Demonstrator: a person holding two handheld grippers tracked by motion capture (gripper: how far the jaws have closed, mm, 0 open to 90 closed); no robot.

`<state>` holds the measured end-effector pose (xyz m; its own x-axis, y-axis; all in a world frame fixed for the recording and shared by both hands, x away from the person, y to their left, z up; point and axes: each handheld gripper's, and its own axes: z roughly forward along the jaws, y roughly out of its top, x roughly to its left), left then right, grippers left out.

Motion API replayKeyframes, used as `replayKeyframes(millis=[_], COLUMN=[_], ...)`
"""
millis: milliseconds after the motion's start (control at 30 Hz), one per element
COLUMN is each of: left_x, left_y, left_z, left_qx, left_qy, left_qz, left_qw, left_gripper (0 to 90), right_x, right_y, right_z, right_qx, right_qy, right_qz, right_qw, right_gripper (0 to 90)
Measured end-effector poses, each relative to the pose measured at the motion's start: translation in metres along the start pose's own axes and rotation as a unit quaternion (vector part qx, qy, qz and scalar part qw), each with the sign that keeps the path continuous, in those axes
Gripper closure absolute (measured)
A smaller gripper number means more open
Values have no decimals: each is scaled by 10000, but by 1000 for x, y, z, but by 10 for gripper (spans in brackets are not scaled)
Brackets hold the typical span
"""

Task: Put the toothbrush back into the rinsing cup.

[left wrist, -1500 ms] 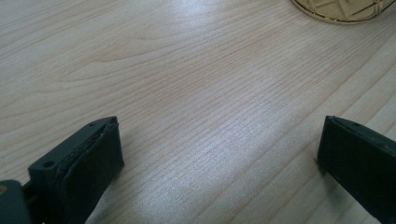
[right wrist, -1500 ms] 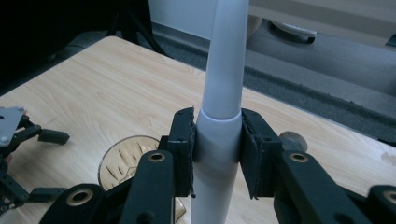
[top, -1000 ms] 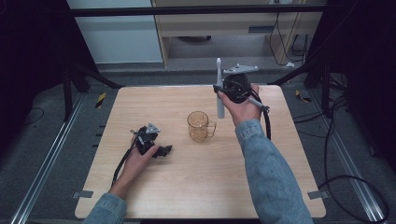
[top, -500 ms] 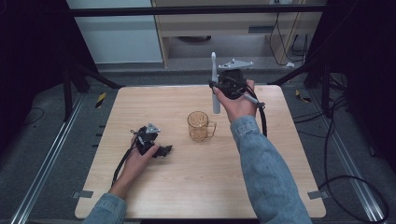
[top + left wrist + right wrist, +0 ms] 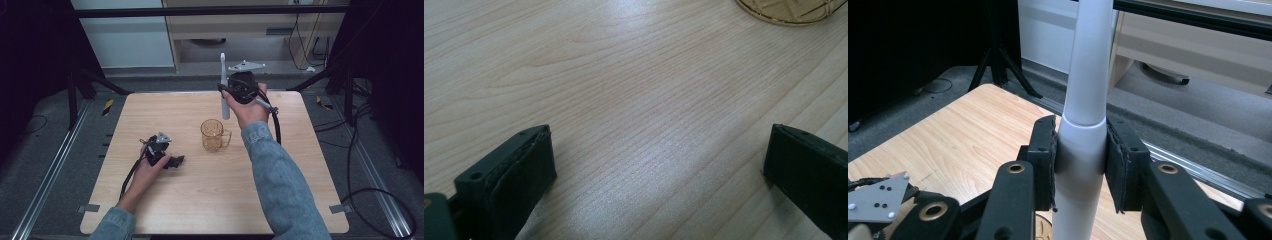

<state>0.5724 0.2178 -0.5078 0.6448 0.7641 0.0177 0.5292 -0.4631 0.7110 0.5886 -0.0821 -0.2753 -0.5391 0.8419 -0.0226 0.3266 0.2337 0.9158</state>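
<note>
Standing between both grippers, amber cup [image 5: 213, 135] on table [image 5: 300, 165].

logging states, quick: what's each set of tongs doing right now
Left tongs: open, empty, low over the table.
Right tongs: shut on the white stick, held upright.

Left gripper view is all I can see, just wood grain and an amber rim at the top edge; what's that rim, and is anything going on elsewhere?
Observer: It's an amber glass mug with a handle, standing upright near the middle of the table.
Operator: And the other hand?
Observer: The right tongs are raised behind the mug, shut on a white toothbrush.
Operator: How is the brush oriented?
Observer: Upright, its thick end hanging below the pads, behind the mug rather than inside it.
</note>
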Motion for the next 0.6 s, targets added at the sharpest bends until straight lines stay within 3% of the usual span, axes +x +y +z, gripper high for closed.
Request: replayKeyframes(millis=[600], left_x=[0], left_y=[0], left_z=[0], left_qx=[-2], left_qy=[5], left_qz=[-2], left_qw=[10000], left_gripper=[0], right_x=[9], right_y=[-1], right_z=[6], right_qx=[-24], right_qy=[127], right_qz=[17], right_qw=[9999], right_gripper=[676])
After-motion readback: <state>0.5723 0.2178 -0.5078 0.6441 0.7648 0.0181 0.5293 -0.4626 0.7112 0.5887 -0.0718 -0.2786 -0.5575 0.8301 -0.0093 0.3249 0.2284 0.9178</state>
